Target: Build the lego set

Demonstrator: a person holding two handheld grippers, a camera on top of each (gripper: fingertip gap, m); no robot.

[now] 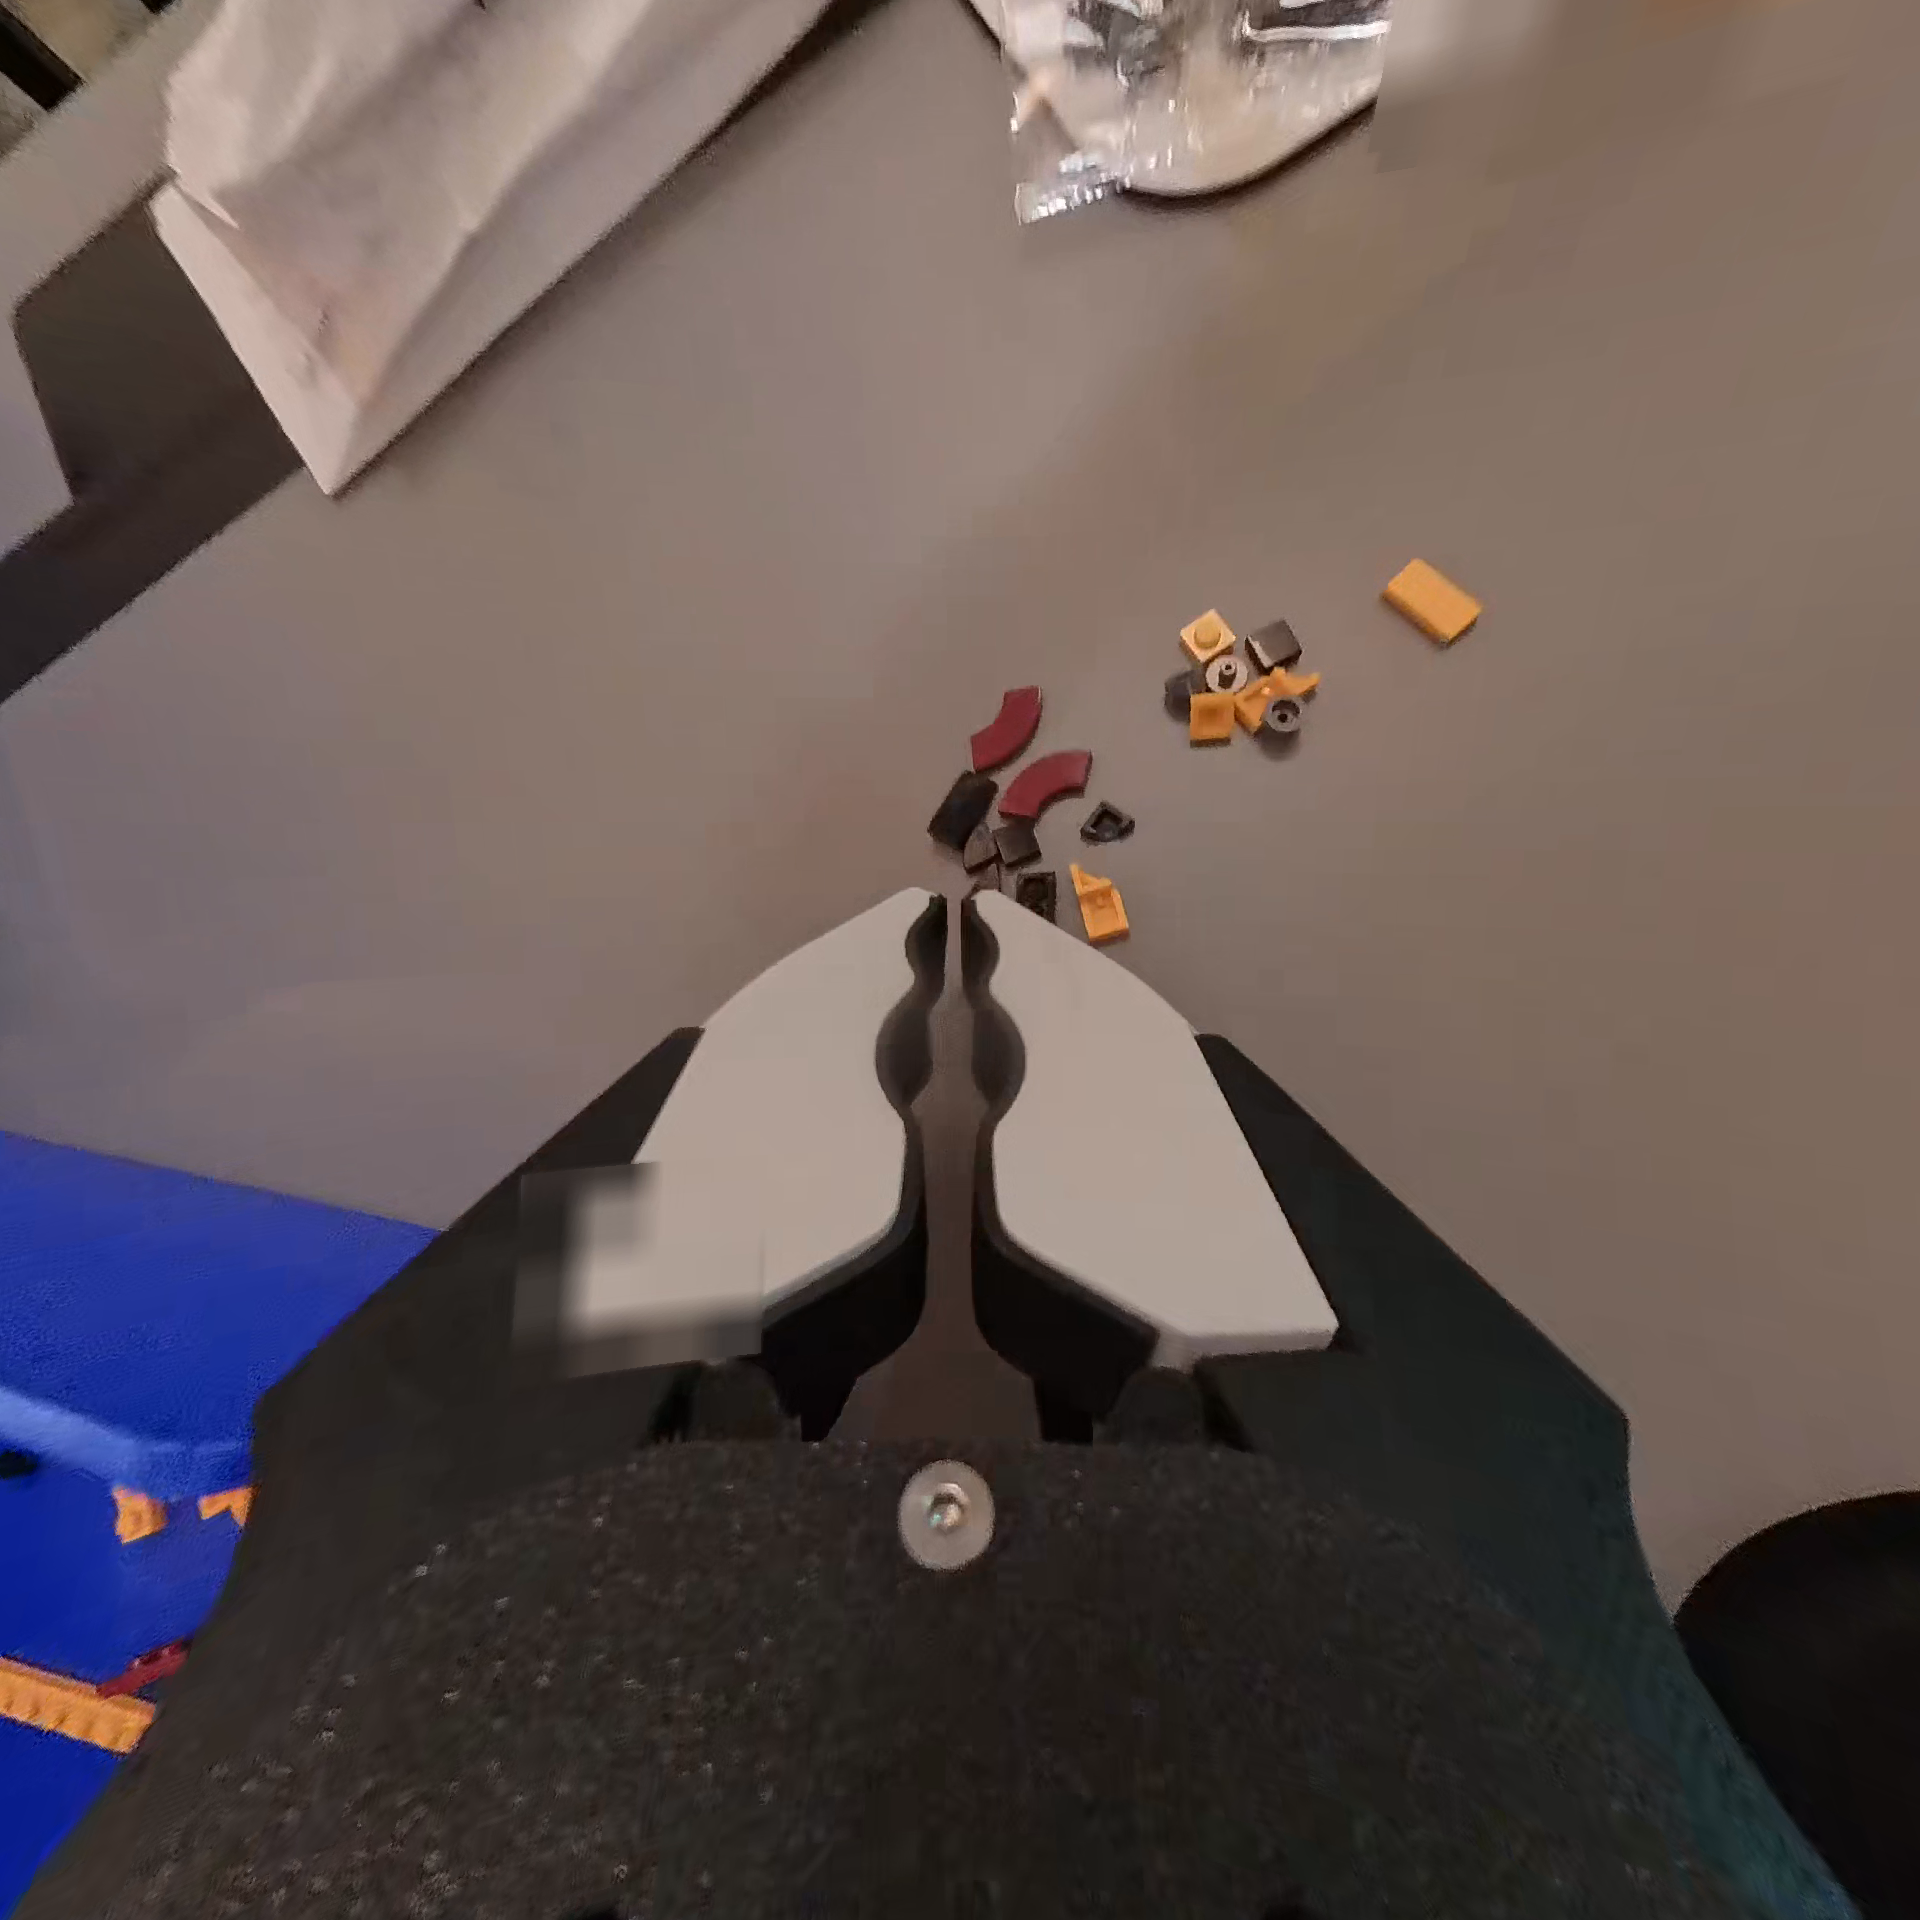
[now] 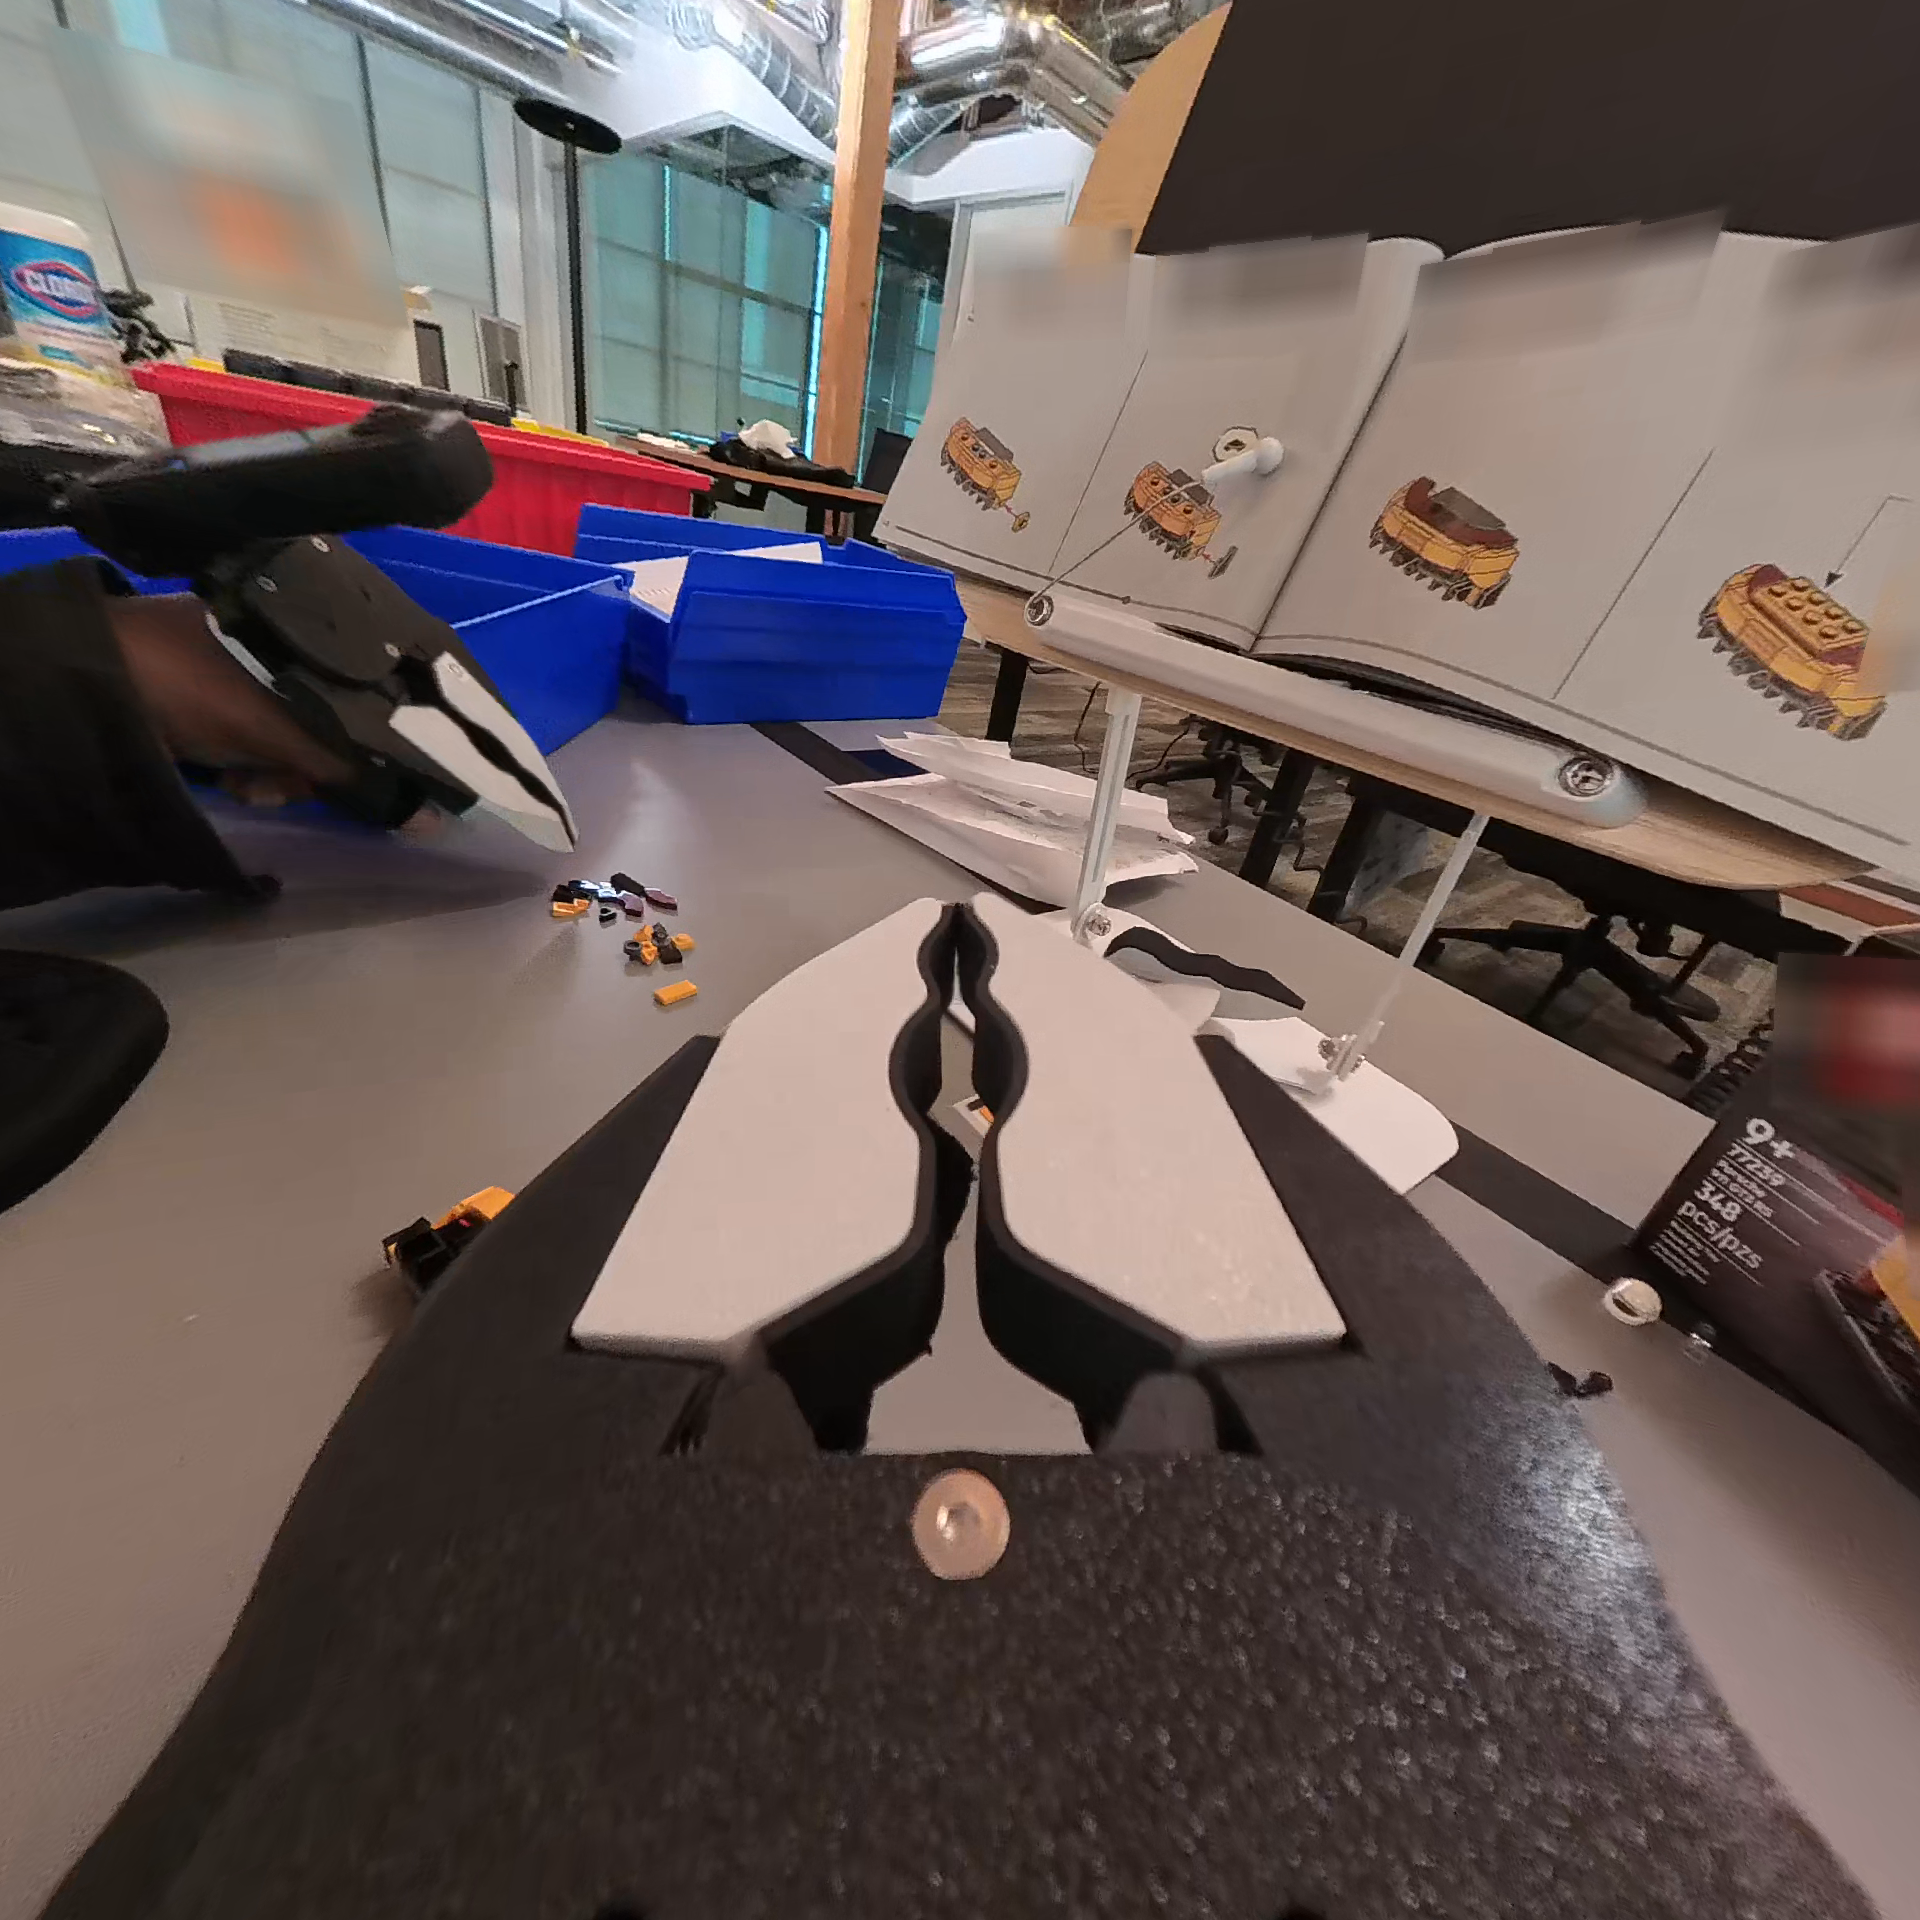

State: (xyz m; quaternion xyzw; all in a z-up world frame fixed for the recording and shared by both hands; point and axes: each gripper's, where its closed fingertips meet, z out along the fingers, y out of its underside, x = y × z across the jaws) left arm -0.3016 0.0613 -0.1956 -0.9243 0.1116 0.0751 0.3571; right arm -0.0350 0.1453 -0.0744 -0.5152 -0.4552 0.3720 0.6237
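Observation:
Loose lego pieces lie on the grey table (image 1: 623, 727): dark red curved tiles (image 1: 1008, 727), black pieces (image 1: 961, 810), a mixed orange and black cluster (image 1: 1242, 681) and a single orange tile (image 1: 1432, 601). My left gripper (image 1: 956, 906) is shut, with its tips at the near edge of the black pieces and nothing seen between them. In the right wrist view it (image 2: 561, 831) hovers just above that pile (image 2: 613, 896). My right gripper (image 2: 961, 914) is shut. A small orange and grey bit (image 2: 971, 1117) shows through its gap. A black and orange assembly (image 2: 447, 1231) lies at its left.
An open instruction booklet (image 2: 1455, 520) stands on a white stand at right. Blue bins (image 2: 790, 634) and a red bin (image 2: 561, 468) sit behind. A lego box (image 2: 1766, 1226) is at right. Paper bags (image 1: 416, 208) and a clear plastic bag (image 1: 1195, 94) lie far off. A blue bin (image 1: 125, 1351) is near left. My right fingertips sit around 30 cm from my left ones. From the left gripper's tips to the single orange tile (image 1: 1432, 601) is close to 11 cm. It is also in sight in the right wrist view (image 2: 677, 994).

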